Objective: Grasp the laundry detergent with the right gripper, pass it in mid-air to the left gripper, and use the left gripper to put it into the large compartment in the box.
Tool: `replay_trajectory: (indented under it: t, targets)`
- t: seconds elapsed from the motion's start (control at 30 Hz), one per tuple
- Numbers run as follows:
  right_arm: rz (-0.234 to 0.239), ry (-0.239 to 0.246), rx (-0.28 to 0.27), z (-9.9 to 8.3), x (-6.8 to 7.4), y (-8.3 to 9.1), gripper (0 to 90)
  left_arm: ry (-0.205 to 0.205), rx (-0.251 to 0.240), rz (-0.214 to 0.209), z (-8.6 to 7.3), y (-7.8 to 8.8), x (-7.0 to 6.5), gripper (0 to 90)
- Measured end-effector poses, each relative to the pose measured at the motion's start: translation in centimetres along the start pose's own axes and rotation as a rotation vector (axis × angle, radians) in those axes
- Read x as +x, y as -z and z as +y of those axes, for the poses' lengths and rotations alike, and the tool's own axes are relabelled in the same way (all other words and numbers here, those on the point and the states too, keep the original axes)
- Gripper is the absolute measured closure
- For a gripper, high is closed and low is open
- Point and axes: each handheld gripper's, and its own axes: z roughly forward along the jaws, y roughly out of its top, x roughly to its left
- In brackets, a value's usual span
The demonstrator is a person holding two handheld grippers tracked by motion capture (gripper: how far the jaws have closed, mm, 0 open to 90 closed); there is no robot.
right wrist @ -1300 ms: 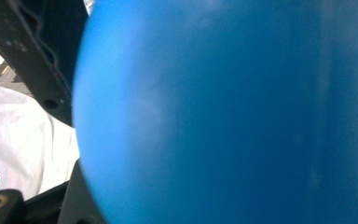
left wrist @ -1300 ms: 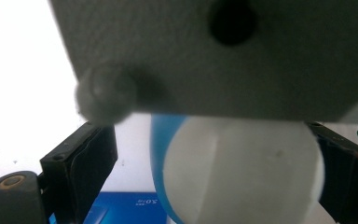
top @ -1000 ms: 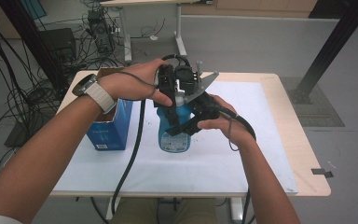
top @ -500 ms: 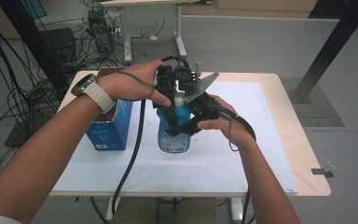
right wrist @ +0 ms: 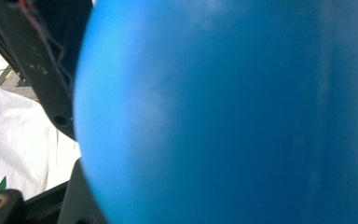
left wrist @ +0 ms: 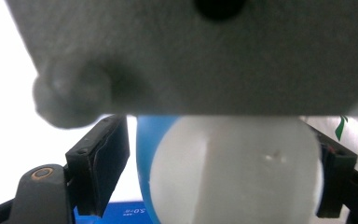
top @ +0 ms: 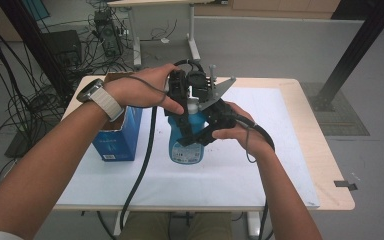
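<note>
High view: a blue bottle (top: 186, 142) with a white cap (top: 193, 105) and a printed label stands upright on the white sheet (top: 280, 145) covering a light wooden table (top: 325, 155), near the table's middle. Just to its left stands a blue cardboard box (top: 116, 140) with its top flaps open.

The left gripper (top: 184, 97), held by the left hand (top: 142, 92) with a watch (top: 94, 92) on the wrist, is at the bottle's top, around the cap. The right gripper (top: 207, 127), held by the right hand (top: 240, 130), is against the bottle's right side at shoulder height, its grey three-cornered plate (top: 219, 90) tilted above it. Black cables trail from both grippers toward the table's near edge.

Left gripper view: the white cap (left wrist: 235, 170) sits between the two black jaws, which stand partly open on either side of it. The right jaw lies close against the cap; a narrow gap with blue bottle surface (left wrist: 144, 154) shows beside the left jaw, so firm contact on both sides cannot be told. A blurred grey part of the other gripper (left wrist: 191, 56) crosses the upper frame. A strip of the blue box (left wrist: 116, 212) appears below.

Right gripper view: the blue bottle wall (right wrist: 228, 116) lies very close to the lens, blurred. One dark jaw (right wrist: 81, 196) shows at lower left beside the bottle; the opposite jaw is hidden, so the width of opening and any grip cannot be told. The white sheet (right wrist: 18, 135) shows at left.
</note>
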Motion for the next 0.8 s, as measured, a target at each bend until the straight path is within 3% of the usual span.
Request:
replay_trajectory:
  t: [0.3,0.8]
  targets:
    - [0.001,-0.005,0.0,-0.04,0.11,0.02,43.3,-0.017,0.009,-0.011,0.04,0.02,0.02,25.6]
    - [0.002,-0.003,-0.001,-0.09,0.16,0.0,43.3,-0.01,0.004,-0.012,0.05,-0.09,-0.04,32.8]
